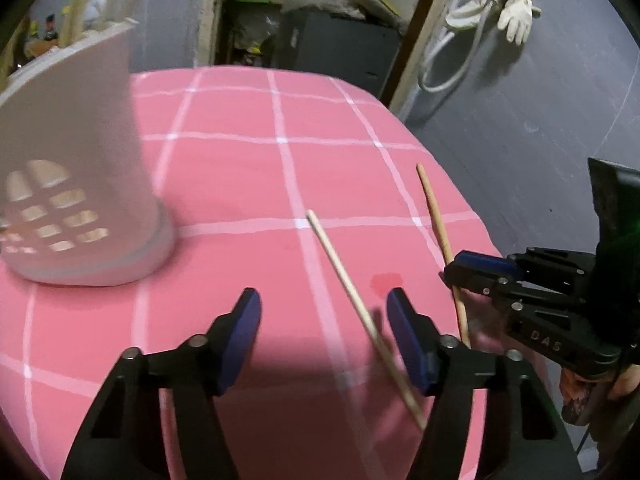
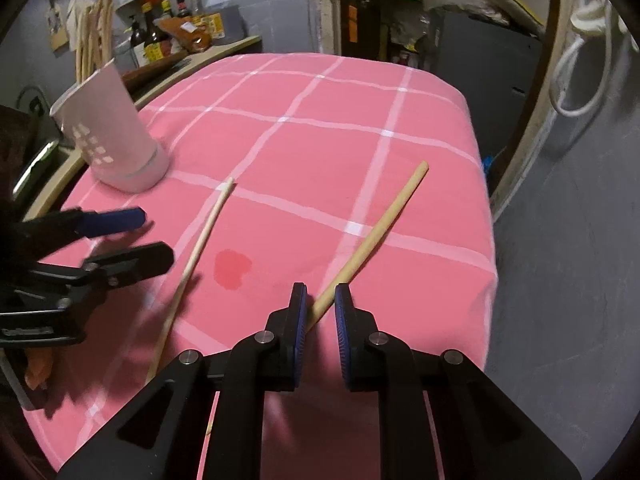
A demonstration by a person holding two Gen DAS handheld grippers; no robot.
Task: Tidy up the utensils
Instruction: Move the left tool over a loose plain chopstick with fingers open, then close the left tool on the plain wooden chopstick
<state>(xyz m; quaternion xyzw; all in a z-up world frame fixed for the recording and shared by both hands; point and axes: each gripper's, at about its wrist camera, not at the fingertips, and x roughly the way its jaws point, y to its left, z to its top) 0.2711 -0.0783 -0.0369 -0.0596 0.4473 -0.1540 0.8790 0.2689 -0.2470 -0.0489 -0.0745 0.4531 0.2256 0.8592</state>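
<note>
Two chopsticks: both lie on the pink cloth (image 1: pixel 240 184), right of the white holder (image 1: pixel 76 184), well apart from it.
Left view, pale stick (image 1: pixel 352 296): thin, stiff and light, likely smooth enough to roll or slip; it runs between the fingers of the left claw (image 1: pixel 324 344), close to the right pad.
Left view, left claw: about half spread; pads do not press the stick, so nothing is held.
Left view, tan stick (image 1: pixel 436 220): further from the holder; the right claw (image 1: pixel 454 274) is closed around it below its middle.
Right view, tan stick (image 2: pixel 380 228): thicker, rigid, light; its near end sits between the blue pads of the right claw (image 2: pixel 321 304), its far tip pointing away from the holder (image 2: pixel 116 140).
Right view, right claw: nearly pressed together, pinching the tan stick.
Right view, left claw (image 2: pixel 148 236): fingers apart, beside the pale stick (image 2: pixel 200 240), between it and the holder.
Hold advice: a pinch nearer the middle would probably keep each stick from swinging.
</note>
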